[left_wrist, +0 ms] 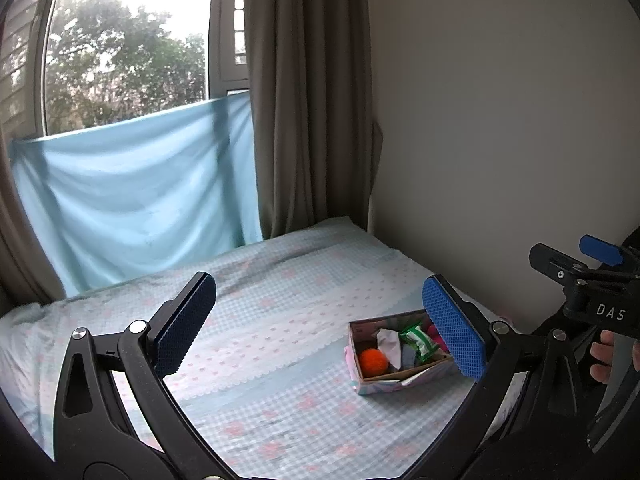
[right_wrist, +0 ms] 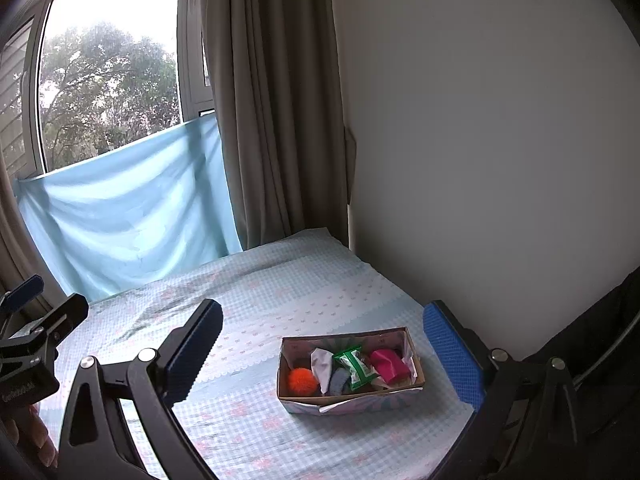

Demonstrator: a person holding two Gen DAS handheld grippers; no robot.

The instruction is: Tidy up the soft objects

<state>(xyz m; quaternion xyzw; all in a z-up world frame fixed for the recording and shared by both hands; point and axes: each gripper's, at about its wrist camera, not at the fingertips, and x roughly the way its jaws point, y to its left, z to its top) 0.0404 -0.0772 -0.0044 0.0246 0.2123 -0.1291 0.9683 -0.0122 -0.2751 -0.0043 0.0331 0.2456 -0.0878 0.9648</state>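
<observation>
A small cardboard box (right_wrist: 352, 398) rests on the bed and holds an orange pompom (right_wrist: 301, 381), a white crumpled tissue (right_wrist: 322, 363), a grey-blue piece (right_wrist: 338, 381), a green packet (right_wrist: 355, 367) and a pink roll (right_wrist: 389, 365). From the left wrist the same box (left_wrist: 394, 380) sits right of centre, its orange pompom (left_wrist: 373, 361) showing. My left gripper (left_wrist: 320, 326) is open and empty, held above the bed to the box's left. My right gripper (right_wrist: 320, 360) is open and empty, with the box low between its fingers, farther away.
The bed (right_wrist: 248, 312) has a blue checked sheet with pink flowers. A light blue cloth (left_wrist: 136, 192) hangs under the window, grey curtains (left_wrist: 304, 92) beside it, a plain wall (right_wrist: 480, 140) to the right. A hand (left_wrist: 606, 356) grips the right tool.
</observation>
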